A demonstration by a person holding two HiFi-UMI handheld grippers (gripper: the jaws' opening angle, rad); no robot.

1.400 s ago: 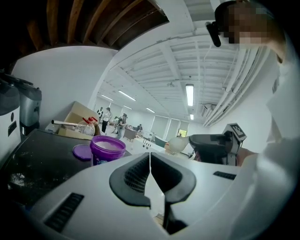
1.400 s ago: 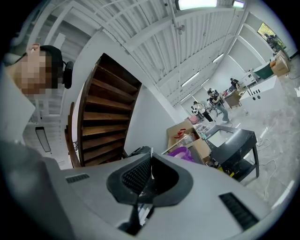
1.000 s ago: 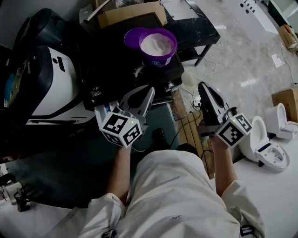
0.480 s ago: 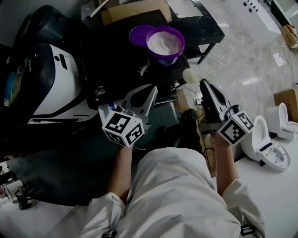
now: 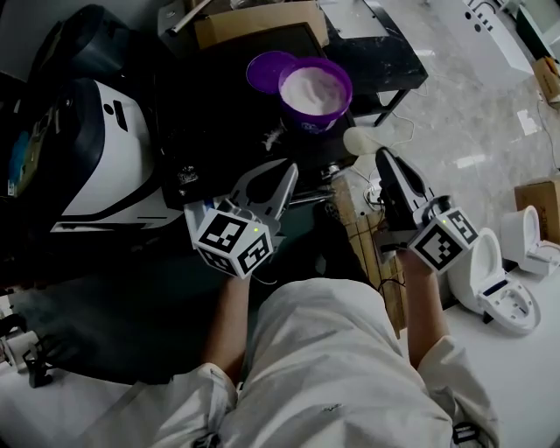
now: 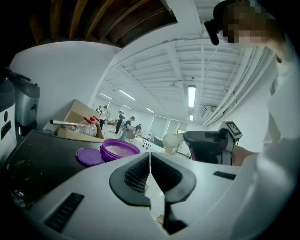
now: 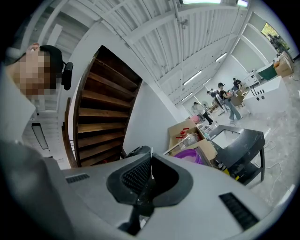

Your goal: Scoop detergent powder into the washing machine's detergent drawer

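Scarcely anything has changed place since half a second ago: the head view has drifted, so the tub now sits a little further right in it, and both tongs hold much as they were.

Item: left tongs (image 5: 282,175). Pressed together, tips meeting, nothing between them. Held above the near edge of the dark worktop (image 5: 219,114), pointing toward the tub.

Item: right tongs (image 5: 383,157). Also pressed together and empty. Held off the worktop's right side, over the floor, well apart from the tub.

Item: tub of detergent powder (image 5: 315,92). Purple, open, upright, filled near the rim with white powder. Stands at the far right corner of the worktop.

Item: lid (image 5: 269,70). Purple, lying flat, touching or just beside the tub on its left.

Item: cardboard box (image 5: 254,22). Behind the tub and lid.

Item: white and dark appliance (image 5: 96,166). At the left of the worktop; probably the washing machine, though the dim picture leaves that unsure. No detergent drawer can be picked out in any view.

Progress, as judged: barely begun. The tub is already opened. No scoop is in either pair of tongs, no powder has been lifted, and none is seen delivered. Taking up a scoop, filling it and tipping it into the drawer all remain.
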